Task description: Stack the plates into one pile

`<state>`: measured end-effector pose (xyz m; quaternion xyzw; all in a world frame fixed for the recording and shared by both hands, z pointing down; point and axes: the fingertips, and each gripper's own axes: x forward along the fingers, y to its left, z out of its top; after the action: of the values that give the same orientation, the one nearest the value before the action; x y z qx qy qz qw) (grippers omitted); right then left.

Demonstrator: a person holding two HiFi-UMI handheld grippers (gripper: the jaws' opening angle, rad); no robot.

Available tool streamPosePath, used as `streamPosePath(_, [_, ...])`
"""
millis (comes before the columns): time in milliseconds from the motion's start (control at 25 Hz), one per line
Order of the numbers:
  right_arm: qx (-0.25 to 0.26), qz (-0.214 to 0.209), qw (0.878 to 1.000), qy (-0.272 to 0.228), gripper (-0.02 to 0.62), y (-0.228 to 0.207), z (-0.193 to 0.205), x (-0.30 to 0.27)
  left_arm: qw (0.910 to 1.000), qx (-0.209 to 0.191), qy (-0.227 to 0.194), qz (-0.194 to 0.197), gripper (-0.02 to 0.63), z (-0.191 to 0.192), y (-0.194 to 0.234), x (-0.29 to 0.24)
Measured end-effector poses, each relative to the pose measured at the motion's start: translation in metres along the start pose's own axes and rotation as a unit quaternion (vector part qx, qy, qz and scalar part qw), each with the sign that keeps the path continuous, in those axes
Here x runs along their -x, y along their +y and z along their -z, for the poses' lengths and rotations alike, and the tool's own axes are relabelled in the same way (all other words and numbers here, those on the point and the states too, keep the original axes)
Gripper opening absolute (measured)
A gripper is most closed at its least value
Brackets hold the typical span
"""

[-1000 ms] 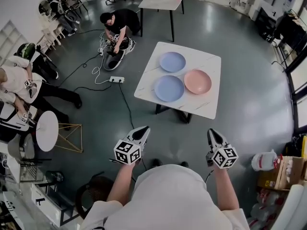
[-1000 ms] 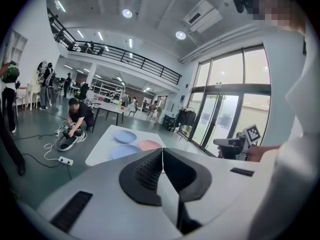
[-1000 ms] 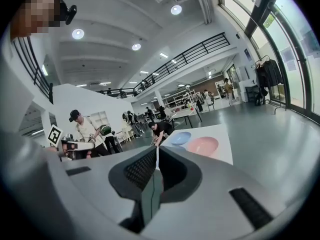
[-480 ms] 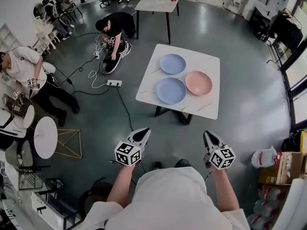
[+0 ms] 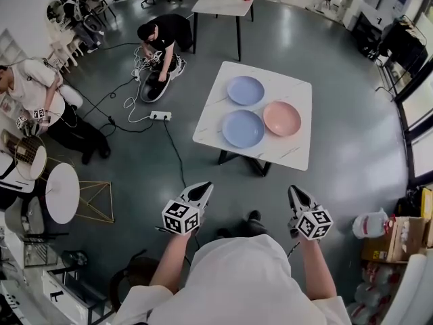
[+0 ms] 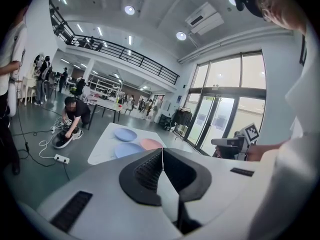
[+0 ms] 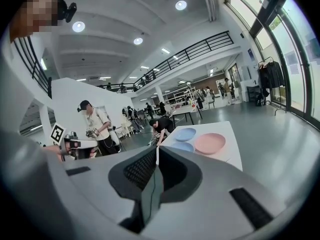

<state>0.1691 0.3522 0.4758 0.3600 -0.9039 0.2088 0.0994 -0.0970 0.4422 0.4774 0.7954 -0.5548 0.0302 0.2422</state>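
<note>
Step closer first, with left gripper (image 5: 201,189) and right gripper (image 5: 295,192) both shut on nothing, well short of the desk (image 5: 292,154). Open wide only near the pink plate (image 5: 281,118); pinch its near rim, lift level, set onto the near blue plate (image 5: 242,128). Same for the far blue plate (image 5: 245,90), lying apart.

Floor (image 5: 237,181) before table (image 5: 287,156) free; plates (image 5: 242,128) crowd tabletop; cable (image 5: 173,144) left.

Open lab hall: mezzanine (image 6: 125,54), worktables (image 5: 220,2), floor cables (image 5: 133,100)
</note>
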Motion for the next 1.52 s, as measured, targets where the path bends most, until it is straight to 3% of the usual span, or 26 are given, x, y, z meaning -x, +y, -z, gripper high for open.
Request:
streamPosePath(360, [-0.013, -0.012, 1.000, 0.018, 0.031, -0.026, 0.001, -0.032, 0.9998, 0.005, 0.012, -0.016, 0.015, -0.007, 0.016, -0.034])
streamPosePath(840, [-0.010, -0.035, 0.999, 0.021, 0.031, -0.079, -0.052, -0.110, 0.9991, 0.015, 0.013, -0.037, 0.014, -0.043, 0.046, -0.103])
streamPosePath(1520, [-0.018, -0.084, 0.995, 0.053, 0.031, -0.162, -0.092, -0.199, 0.9949, 0.029, 0.016, -0.096, 0.015, -0.082, 0.072, -0.195])
